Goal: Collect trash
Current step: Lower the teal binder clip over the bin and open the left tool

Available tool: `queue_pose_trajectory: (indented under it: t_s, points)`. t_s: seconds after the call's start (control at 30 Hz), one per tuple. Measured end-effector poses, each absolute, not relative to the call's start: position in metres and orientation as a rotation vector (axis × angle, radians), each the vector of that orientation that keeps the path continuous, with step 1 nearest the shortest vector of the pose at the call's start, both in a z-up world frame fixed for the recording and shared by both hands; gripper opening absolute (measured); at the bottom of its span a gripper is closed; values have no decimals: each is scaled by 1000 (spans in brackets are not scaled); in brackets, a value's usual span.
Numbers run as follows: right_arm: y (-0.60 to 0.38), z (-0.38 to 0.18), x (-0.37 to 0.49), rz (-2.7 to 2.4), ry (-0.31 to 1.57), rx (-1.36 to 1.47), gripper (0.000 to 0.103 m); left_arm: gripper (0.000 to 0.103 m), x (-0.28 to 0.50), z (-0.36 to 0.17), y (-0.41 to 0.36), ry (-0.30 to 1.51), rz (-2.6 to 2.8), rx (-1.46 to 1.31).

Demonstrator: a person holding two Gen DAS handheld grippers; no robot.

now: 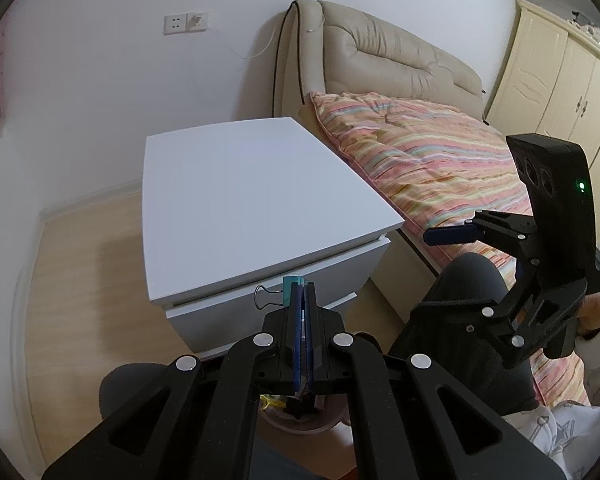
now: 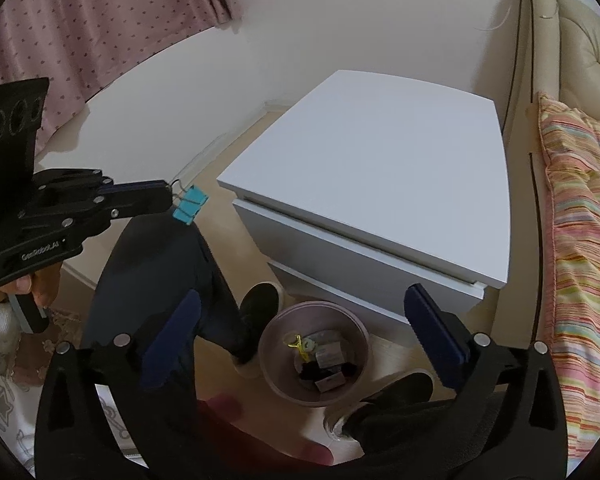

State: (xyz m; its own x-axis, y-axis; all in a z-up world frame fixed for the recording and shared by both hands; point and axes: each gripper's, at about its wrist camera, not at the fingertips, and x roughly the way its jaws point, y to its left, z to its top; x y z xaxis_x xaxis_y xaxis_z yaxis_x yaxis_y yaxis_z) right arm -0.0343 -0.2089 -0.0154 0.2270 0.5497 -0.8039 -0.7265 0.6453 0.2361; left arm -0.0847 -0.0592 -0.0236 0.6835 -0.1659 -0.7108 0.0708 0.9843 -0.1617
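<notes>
My left gripper (image 1: 303, 290) is shut on a teal binder clip (image 1: 291, 282) by its wire handles; it also shows in the right wrist view (image 2: 168, 196), with the clip (image 2: 190, 203) hanging at its tip above the person's knee. A pink trash bin (image 2: 268, 344) stands on the floor in front of the nightstand, holding several scraps and a yellow piece. Part of the bin (image 1: 300, 424) shows under the left gripper. My right gripper (image 2: 300, 320) is open and empty above the bin; it also shows in the left wrist view (image 1: 448, 235).
A white nightstand (image 2: 380, 168) with a bare top stands between the wall and the bed (image 1: 432, 160) with its striped quilt. The person's legs and dark shoes (image 2: 260, 308) are beside the bin. A pink curtain (image 2: 80, 20) hangs at the left. A wardrobe (image 1: 560, 80) stands at the far right.
</notes>
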Motion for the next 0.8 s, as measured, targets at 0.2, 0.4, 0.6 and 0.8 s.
queue_pose_trajectory:
  t_s: [0.2, 0.4, 0.6, 0.8]
  points:
    - [-216, -14, -32, 848, 1004, -213, 100, 0, -82, -24, -67, 814, -157, -109]
    - [-228, -12, -28, 798, 993, -186, 100, 0, -78, -27, -77, 829, -179, -83]
    - [-246, -13, -21, 755, 991, -152, 100, 0, -73, -27, -89, 839, -206, -55]
    - [-259, -12, -14, 731, 983, -110, 100, 1, -70, -29, -96, 852, -222, -44]
